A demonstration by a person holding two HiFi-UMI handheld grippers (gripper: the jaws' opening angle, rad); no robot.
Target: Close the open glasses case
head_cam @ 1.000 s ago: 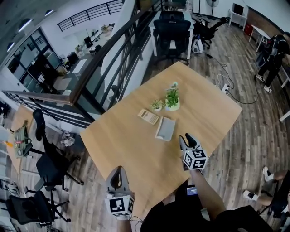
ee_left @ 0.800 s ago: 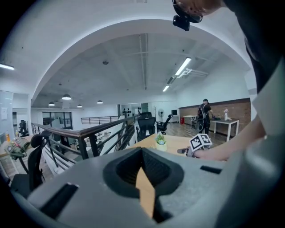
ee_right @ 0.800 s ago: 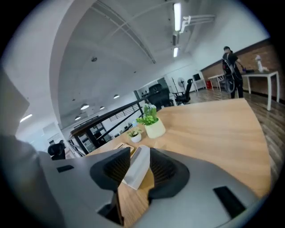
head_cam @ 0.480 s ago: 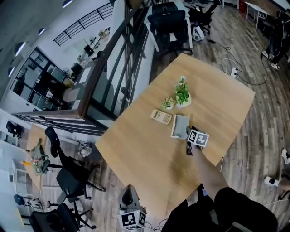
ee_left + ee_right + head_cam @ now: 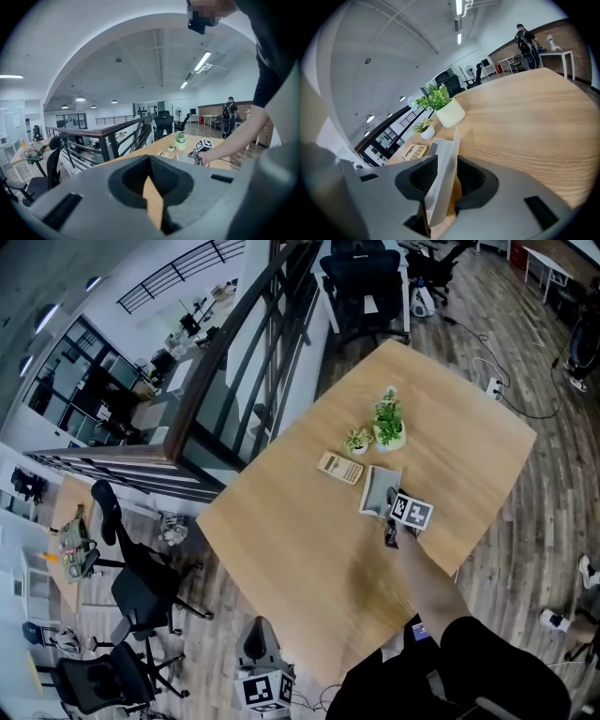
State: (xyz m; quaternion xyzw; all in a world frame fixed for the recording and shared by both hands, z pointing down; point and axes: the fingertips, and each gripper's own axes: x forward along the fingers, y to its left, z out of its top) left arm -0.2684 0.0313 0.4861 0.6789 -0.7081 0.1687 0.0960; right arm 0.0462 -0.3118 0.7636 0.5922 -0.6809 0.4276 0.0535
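Observation:
The grey glasses case (image 5: 376,489) lies open on the wooden table (image 5: 300,540), beside the plants. In the right gripper view its raised lid (image 5: 446,152) stands upright between the jaws of my right gripper (image 5: 443,165). Those jaws are closing; a sliver of table still shows between the lid and the right pad. The head view has this gripper (image 5: 390,514) at the case's near edge, under its marker cube. My left gripper (image 5: 260,645) hangs off the table's near corner, shut and holding nothing. The left gripper view shows the case (image 5: 183,156) far ahead, past the shut left gripper (image 5: 150,174).
Two small potted plants (image 5: 388,427) (image 5: 356,440) and a beige calculator (image 5: 339,468) sit just beyond the case. A black railing (image 5: 246,362) runs along the table's far left side. Office chairs (image 5: 131,587) stand on the floor to the left.
My right gripper has gone forward and down from the near table edge to the case, and the lid now stands between its jaws. The left gripper has slipped back toward the frame's bottom.

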